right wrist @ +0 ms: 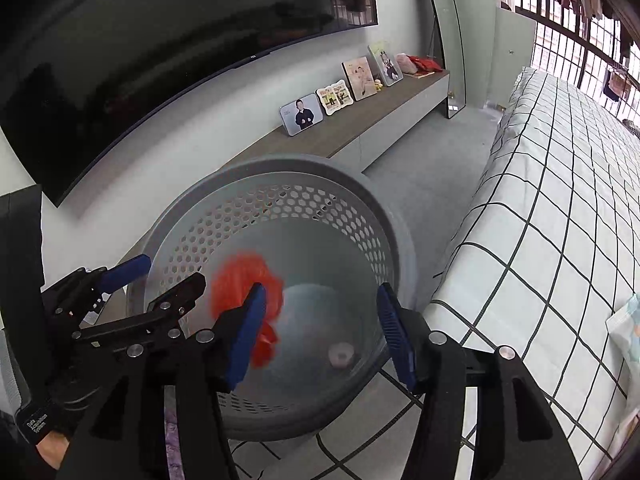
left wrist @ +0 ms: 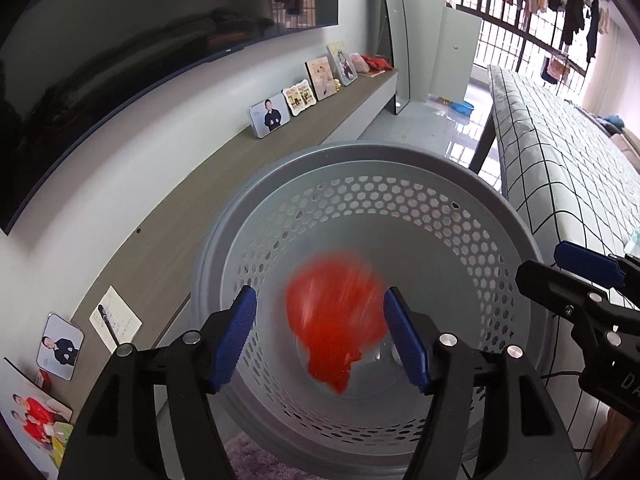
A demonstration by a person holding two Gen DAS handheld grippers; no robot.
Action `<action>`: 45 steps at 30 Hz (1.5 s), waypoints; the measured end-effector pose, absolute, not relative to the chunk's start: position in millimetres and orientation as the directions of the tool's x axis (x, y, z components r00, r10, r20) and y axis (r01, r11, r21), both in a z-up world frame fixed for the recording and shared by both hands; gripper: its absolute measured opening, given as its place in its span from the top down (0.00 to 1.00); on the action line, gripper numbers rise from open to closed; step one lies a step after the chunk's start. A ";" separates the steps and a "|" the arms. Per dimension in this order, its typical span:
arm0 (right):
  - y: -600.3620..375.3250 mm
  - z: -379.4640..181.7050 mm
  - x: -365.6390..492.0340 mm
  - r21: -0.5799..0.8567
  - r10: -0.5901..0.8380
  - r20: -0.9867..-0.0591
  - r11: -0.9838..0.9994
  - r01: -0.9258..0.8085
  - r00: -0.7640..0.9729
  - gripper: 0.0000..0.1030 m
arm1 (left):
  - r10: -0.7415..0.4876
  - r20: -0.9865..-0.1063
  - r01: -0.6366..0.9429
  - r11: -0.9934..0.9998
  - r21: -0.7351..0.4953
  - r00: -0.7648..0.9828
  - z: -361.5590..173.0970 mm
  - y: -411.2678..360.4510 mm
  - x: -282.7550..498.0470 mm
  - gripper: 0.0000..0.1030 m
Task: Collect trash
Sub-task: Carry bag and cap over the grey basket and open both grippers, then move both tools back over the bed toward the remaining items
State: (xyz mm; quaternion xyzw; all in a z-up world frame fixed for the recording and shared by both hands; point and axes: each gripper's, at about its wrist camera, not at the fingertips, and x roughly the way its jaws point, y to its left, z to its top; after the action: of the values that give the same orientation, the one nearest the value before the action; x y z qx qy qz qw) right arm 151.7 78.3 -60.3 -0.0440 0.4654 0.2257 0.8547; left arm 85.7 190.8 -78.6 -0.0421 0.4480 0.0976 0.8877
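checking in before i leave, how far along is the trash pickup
Done: a small pale item already lies on the bottom of the grey perforated bin. In hand: nothing is gripped; a blurred red bag is inside the bin, apparently dropping, below the open left gripper; the right gripper is open too. Left: no other loose trash is clearly visible here.

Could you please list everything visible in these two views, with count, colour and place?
Perforated plastic basket: one, grey, on the floor between shelf and bed.
Blurred crumpled bag: one, red, inside the basket, no pad touching it.
Small round object: one, pinkish, basket bottom.
Framed photos: several, on the wooden shelf.
Television: one, black, on the wall.
Checked bedcover: white, right.
Left gripper: black with blue pads, jaws open.
Right gripper: same, jaws open.
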 end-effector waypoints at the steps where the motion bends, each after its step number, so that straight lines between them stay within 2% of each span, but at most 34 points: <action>1: 77.5 -59.2 152.1 0.133 0.343 -0.815 0.894 -0.427 0.466 0.46 | 0.137 -0.806 -0.213 0.977 0.013 0.576 -79.2 191.0 86.3 0.37; 27: 76.3 -57.3 154.0 0.133 0.341 -0.817 0.896 -0.424 0.465 0.46 | 0.156 -0.804 -0.230 0.973 0.026 0.573 -80.1 195.8 83.8 0.37; 45: 75.7 -59.8 154.3 0.136 0.344 -0.814 0.897 -0.422 0.468 0.44 | 0.156 -0.802 -0.244 0.970 0.014 0.577 -80.6 197.5 82.5 0.24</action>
State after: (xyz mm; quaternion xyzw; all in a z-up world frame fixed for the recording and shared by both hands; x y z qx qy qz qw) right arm 154.3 75.7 -59.8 -0.0418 0.4648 0.2236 0.8557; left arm 82.5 197.5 -80.6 -0.0489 0.4458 0.1128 0.8867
